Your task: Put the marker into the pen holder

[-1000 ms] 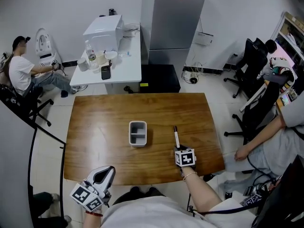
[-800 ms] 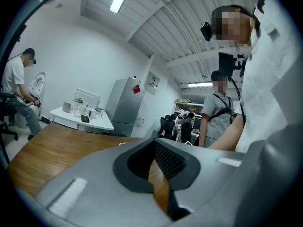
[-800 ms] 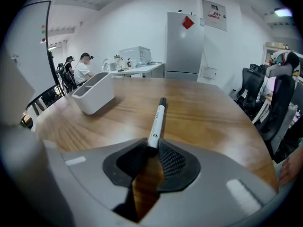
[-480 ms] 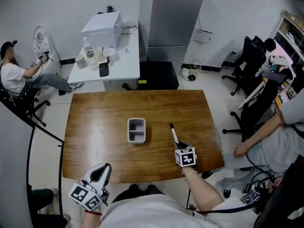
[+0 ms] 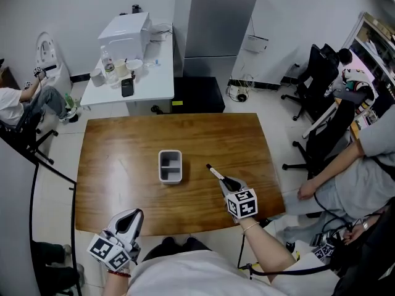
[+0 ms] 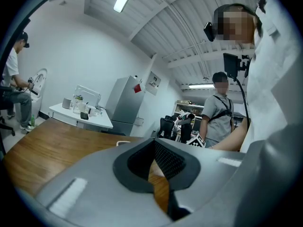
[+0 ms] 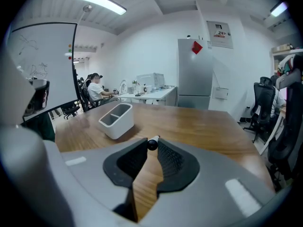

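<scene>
- R gripper [image 5: 229, 183]: jaws pulled in to a narrow gap and pinching the marker [image 5: 216, 172] right at their tips. In the right gripper view the R gripper [image 7: 151, 148] has the marker's [image 7: 153, 144] dark round end wedged between the two pads, white barrel running straight ahead, away from the jaws.
- From the head view the marker sticks out fwd of the R jaws, angled toward the pen holder. Can't tell if its far end touches the counter [image 5: 123, 159].
- Pen holder [image 5: 170, 166]: ahead and to the left of the R jaws, apart from the marker's far end. It stands upright on the counter, pale grey, a divider making two compartments. In the right gripper view I see the pen holder [image 7: 115, 119] fwd-left of the jaw tips, with bare wood counter [image 7: 203, 126] between.
- L gripper [image 5: 131, 221]: held back at the near counter edge, pen holder well ahead and to the right of its jaws. In the left gripper view the L gripper [image 6: 152, 146] has its jaw tips together with nothing in them, only wood showing through the slot below.
- Bkgd: tall grey cabinet [image 7: 194, 74] far ahead of the R jaws; a person in a grey top [image 6: 218, 110] stands beyond the L jaws, to the right.
</scene>
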